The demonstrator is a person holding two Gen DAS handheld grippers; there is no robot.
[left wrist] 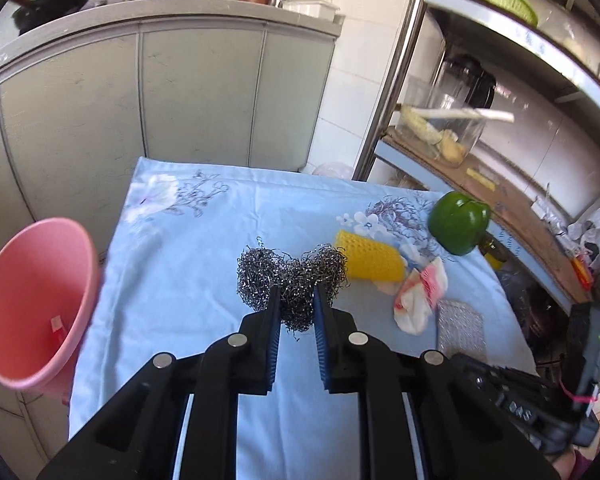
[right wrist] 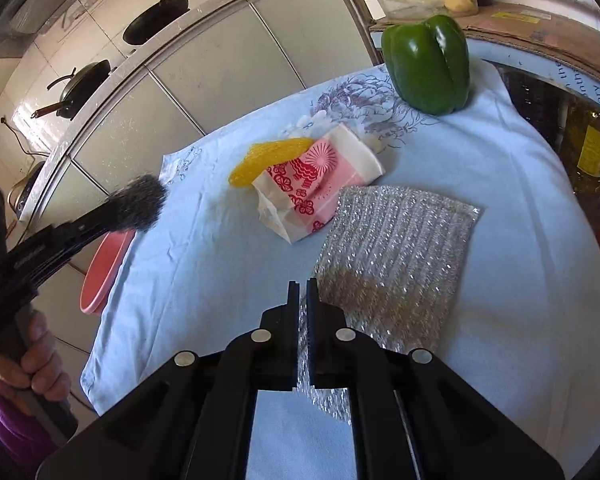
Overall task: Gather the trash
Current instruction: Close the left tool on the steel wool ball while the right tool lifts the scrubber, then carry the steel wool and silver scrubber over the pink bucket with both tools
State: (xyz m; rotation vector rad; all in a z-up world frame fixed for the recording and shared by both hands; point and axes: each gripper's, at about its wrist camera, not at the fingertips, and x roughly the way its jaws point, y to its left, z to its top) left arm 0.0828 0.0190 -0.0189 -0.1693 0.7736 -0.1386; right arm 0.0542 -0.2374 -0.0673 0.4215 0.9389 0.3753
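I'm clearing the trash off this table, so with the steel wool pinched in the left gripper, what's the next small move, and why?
Probably carry the steel wool left to the pink bin and drop it in. The left gripper is pinching it, and the bin's open mouth sits just off the table's left edge.

The steel wool (right wrist: 142, 202) blurs in the right wrist view; the paper wrapper (right wrist: 320, 184) hides half the yellow sponge (right wrist: 260, 160).
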